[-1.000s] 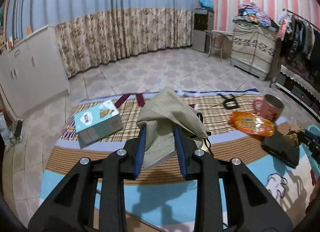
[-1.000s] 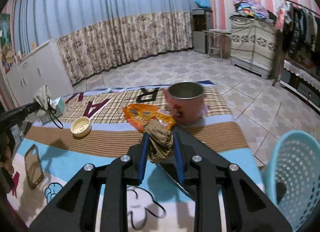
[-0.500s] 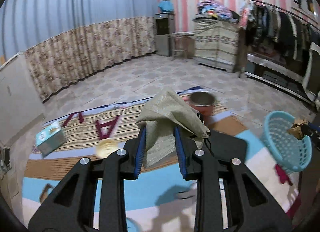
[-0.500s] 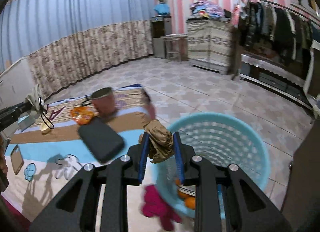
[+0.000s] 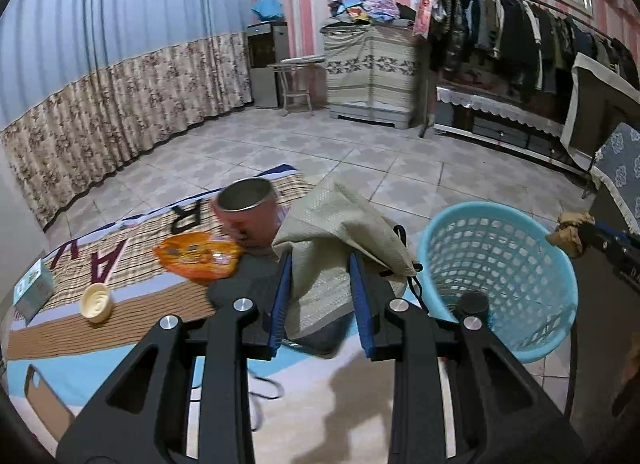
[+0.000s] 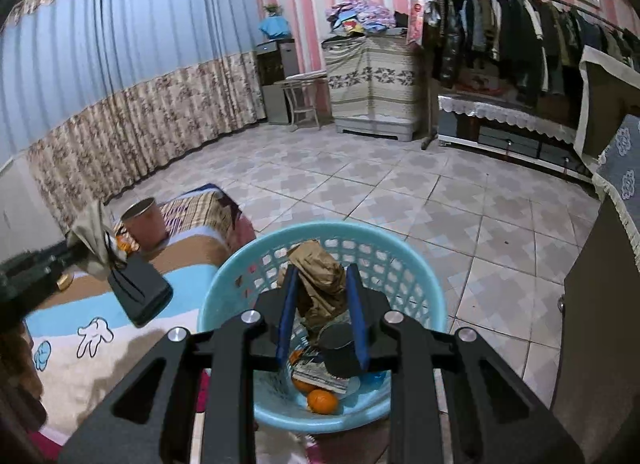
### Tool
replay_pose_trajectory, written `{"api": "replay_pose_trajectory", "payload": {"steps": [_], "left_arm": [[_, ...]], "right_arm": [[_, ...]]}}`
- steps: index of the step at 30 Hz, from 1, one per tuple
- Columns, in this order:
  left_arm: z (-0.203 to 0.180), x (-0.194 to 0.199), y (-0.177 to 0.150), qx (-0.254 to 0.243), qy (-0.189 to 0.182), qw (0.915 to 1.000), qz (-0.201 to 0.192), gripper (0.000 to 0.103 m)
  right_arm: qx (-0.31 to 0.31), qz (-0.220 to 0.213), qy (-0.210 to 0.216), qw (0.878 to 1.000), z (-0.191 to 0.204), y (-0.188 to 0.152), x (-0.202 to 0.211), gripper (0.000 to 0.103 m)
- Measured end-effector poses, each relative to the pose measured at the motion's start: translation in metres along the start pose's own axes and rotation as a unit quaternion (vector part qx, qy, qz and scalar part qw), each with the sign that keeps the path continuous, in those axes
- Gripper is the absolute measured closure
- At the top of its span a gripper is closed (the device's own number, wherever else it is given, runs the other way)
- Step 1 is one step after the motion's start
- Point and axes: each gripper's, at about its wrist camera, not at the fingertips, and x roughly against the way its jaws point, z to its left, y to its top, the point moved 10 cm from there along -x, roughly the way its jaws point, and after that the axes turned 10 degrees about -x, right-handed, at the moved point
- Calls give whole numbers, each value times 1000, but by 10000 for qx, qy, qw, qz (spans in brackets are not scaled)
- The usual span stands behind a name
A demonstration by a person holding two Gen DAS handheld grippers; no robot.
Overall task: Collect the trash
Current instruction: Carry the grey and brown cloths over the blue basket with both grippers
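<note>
Inside basket (image 6: 420, 284): two oranges (image 6: 322, 400) (one half hidden).

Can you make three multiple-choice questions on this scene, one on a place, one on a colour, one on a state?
1. Where is the right gripper?
A. over the basket
B. over the cup
C. over the tissue box

2. What colour is the basket?
A. red
B. light blue
C. black

3. How is the left gripper?
A. open, empty
B. shut on a cloth bag
C. shut on the cup

Answers:
A, the basket lies under its jaws.
B, its mesh wall is light blue.
B, the cloth bag is pinched in its jaws.
</note>
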Motion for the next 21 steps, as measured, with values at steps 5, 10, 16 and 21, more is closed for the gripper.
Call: {"api": "replay_pose_trajectory", "payload": {"steps": [5,10,16,21], "left_arm": [[-33,-12,8,-136,-153,9998,8,75],[-65,-26,13,-308,-338,9989,65,75],[-105,-45,11,-666,-521,9963,145,74],[-115,-53,16,-781,-556,9953,159,68]], "right_arm": [[-96,-62,-36,9999,-12,10,-2,78],[-199,0,-49,9998,-24,13,-9,78],[-298,118,-78,9995,-36,8,-19,78],[-357,182,-128,9991,-44,4,-22,78]]}}
